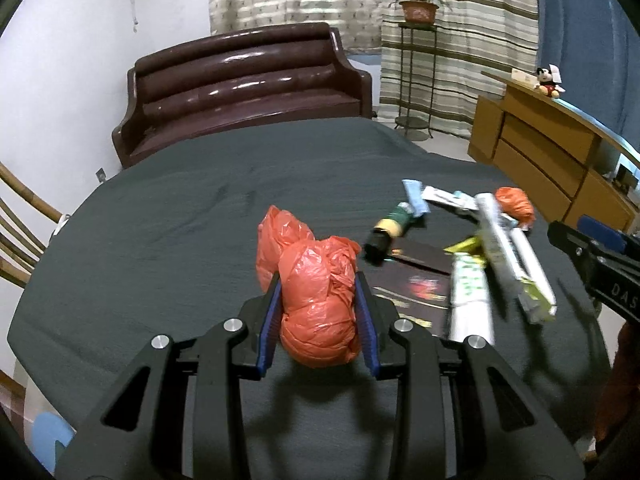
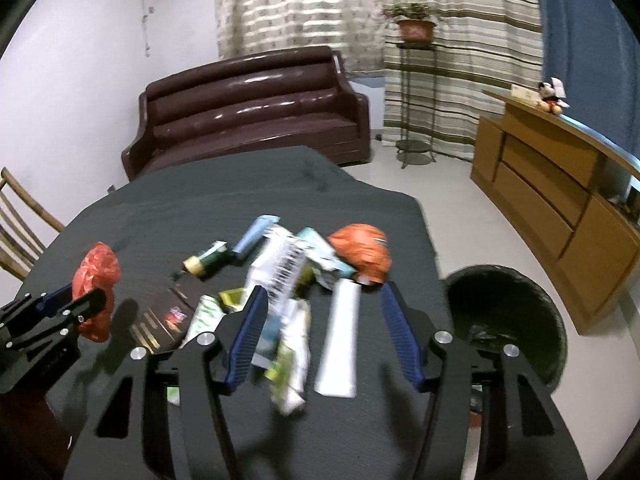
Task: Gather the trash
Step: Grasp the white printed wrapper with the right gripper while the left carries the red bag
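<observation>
Nearest my left lens: left hand-held gripper (image 1: 318,316), blue pads pinching a crumpled orange plastic bag (image 1: 316,296), held clear above the tabletop (image 1: 160,240), which is covered in dark grey cloth. Its shadow falls on the cloth below. Right hand-held gripper (image 2: 324,332) stands spread, with blue pads either side of the trash pile and touching none of it that I can see; this view is motion-blurred, so contact is hard to judge. Between and just past the right pads: a white tube (image 2: 338,344) lying lengthwise and a green-and-white wrapper (image 2: 292,360) beside it. Farther back in the pile: a barcoded white packet (image 2: 280,264), a pale blue tube (image 2: 254,236), a dark green bottle with a yellowish band (image 2: 208,262), and a second orange bag (image 2: 362,252), balled up at the right end. A flat dark packet with coloured print (image 2: 164,320) lies left of the pile. Right of the tabletop on the pale floor: a round bin lined with a dark bag (image 2: 512,320), well apart from the orange bag I hold. Background: brown sofa (image 2: 248,108), wooden cabinet (image 2: 560,200), potted plant on a wire stand (image 2: 414,26).
</observation>
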### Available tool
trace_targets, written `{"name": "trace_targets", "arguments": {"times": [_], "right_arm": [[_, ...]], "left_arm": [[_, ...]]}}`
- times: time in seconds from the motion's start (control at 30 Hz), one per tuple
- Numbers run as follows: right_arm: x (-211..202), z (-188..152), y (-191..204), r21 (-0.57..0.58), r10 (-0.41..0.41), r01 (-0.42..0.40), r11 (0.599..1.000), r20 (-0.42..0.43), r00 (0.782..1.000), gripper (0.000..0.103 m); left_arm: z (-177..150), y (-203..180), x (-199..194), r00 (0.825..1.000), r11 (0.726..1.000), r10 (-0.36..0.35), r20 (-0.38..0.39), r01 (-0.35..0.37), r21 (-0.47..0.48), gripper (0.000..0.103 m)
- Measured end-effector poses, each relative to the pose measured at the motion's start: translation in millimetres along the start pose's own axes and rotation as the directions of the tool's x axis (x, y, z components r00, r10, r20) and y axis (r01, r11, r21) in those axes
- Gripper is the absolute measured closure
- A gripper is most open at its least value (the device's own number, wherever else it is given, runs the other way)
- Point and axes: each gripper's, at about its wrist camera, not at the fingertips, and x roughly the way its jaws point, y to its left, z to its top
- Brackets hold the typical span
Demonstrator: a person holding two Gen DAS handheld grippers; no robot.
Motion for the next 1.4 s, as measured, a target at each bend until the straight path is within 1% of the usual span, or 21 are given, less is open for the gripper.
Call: {"name": "trace_targets", "arguments": {"times": [0.13,0.3,0.4,0.43,0.5,0.57,0.83,1.0,1.07,1.2,1.3,1.4], "right_arm": [[13,5,15,-0.024,0.016,-0.016,1.000,-0.031,0.999,0.045],[30,3,24,-0.044,0.000,-0.004,0.999,-0.079,0.997,0.046],[35,2,21,-0.033,0.000,-0.004,0.999,-0.111,0.994,0.065],[36,1,19,-0.027,0.003,-0.006,1.000,-0.118,0.993,0.068],[35,2,17,-0.017,0.017,-0.019,1.000,-0.114,0.993,0.080],[31,3,19,-0.019,0.016,-0.018,1.000,-0.100,0.995,0.087],[17,7,16,-0.004,0.035,-0.036,0.999,-0.051,0.998,0.088],[0,6,5,-0.005,0.028,-0.028,1.000,-0.009,1.000,0.088],[-7,6,-6,0.002,0.016,-0.016,1.000,0.004,1.000,0.088],[-21,4,-37,0.030,-0.038,0.037,0.999,0.030,0.999,0.088],[-28,1,-65,0.055,-0.090,0.087,0.995,0.040,0.995,0.088],[-32,-4,-97,0.082,-0.144,0.140,0.987,0.042,0.989,0.088]], "left_arm": [[1,19,10,1.000,1.000,0.016,-0.011,-0.016,-0.006,0.070],[0,30,18,1.000,1.000,0.019,-0.019,-0.019,0.008,0.070],[1,30,21,1.000,1.000,0.008,-0.022,-0.008,0.014,0.070],[1,30,22,1.000,1.000,0.004,-0.022,-0.003,0.015,0.070],[0,30,23,1.000,1.000,-0.005,-0.022,0.005,0.014,0.070],[-1,29,22,1.000,1.000,-0.011,-0.021,0.012,0.012,0.070],[4,16,9,0.999,0.999,-0.040,0.007,0.040,0.014,0.070],[11,-6,-2,0.996,0.997,-0.078,0.038,0.077,0.024,0.070],[15,-20,-6,0.993,0.994,-0.103,0.048,0.102,0.031,0.070],[20,-56,-11,0.984,0.985,-0.164,0.061,0.160,0.067,0.070],[24,-83,-11,0.977,0.976,-0.203,0.066,0.197,0.094,0.070],[29,-118,-9,0.966,0.962,-0.249,0.065,0.240,0.128,0.070]]}}
